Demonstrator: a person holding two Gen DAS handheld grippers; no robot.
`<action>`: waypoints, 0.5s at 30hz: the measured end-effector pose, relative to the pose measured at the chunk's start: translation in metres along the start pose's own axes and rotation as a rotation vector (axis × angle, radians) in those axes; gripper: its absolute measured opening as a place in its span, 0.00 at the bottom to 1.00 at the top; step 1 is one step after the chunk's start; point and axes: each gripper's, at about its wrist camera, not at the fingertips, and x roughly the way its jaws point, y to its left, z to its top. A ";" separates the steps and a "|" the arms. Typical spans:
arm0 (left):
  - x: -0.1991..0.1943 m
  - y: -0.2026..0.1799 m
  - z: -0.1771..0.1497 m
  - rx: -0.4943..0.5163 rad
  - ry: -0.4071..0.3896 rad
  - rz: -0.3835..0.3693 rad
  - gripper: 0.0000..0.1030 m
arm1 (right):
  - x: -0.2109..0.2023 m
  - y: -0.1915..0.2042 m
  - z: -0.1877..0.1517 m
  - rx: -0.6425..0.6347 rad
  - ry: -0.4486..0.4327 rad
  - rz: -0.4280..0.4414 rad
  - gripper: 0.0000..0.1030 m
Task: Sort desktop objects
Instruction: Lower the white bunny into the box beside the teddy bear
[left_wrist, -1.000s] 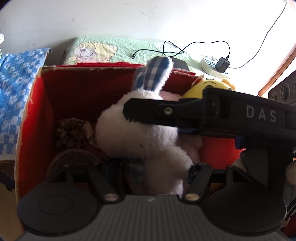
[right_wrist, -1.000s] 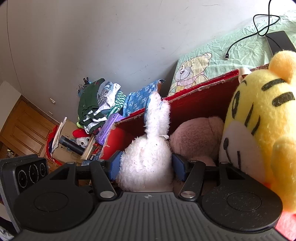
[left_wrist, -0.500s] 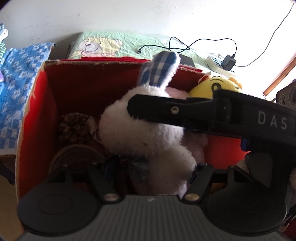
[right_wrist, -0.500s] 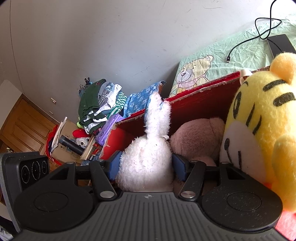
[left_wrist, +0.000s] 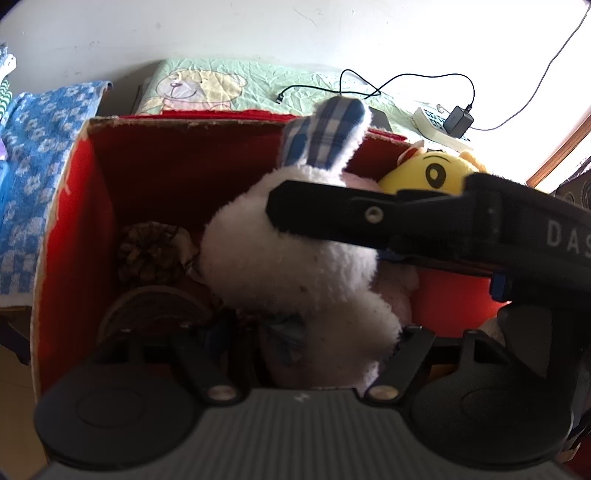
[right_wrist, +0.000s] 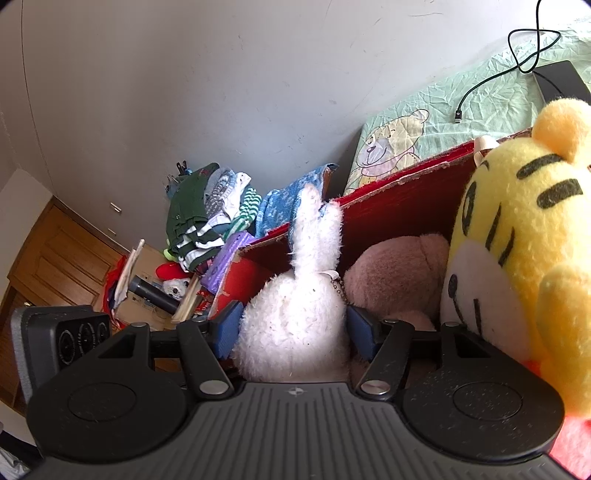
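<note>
A white plush rabbit (left_wrist: 288, 266) with blue plaid ears hangs over an open red cardboard box (left_wrist: 96, 206). My right gripper (right_wrist: 293, 332) is shut on the rabbit (right_wrist: 295, 325), its blue pads (right_wrist: 229, 328) pressing both sides of the head. One black finger (left_wrist: 369, 218) of it crosses the left wrist view. My left gripper (left_wrist: 310, 332) is open just in front of the rabbit's lower body, the left finger apart from the plush. Inside the box (right_wrist: 388, 206) sit a yellow tiger plush (right_wrist: 517, 240), a pink plush (right_wrist: 395, 273) and a pine cone (left_wrist: 147, 254).
Behind the box lies a green bear-print sheet (left_wrist: 207, 88) with a black cable, a charger and a power strip (left_wrist: 436, 125). A blue towel (left_wrist: 29, 166) hangs to the left. A clothes pile (right_wrist: 207, 214) and a dark speaker (right_wrist: 62, 339) stand lower left.
The left gripper has drifted a little, so the box and rabbit sit slightly further right in its view. The right gripper's hold on the rabbit is unchanged.
</note>
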 end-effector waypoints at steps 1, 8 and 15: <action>0.000 0.000 0.000 0.003 0.001 0.001 0.75 | -0.001 0.000 0.000 0.001 0.000 0.010 0.64; 0.001 -0.011 -0.003 0.061 -0.015 0.072 0.83 | -0.005 0.003 -0.003 -0.010 -0.007 0.006 0.64; 0.002 -0.013 -0.002 0.071 -0.016 0.087 0.84 | -0.011 0.010 -0.006 -0.043 -0.022 -0.025 0.64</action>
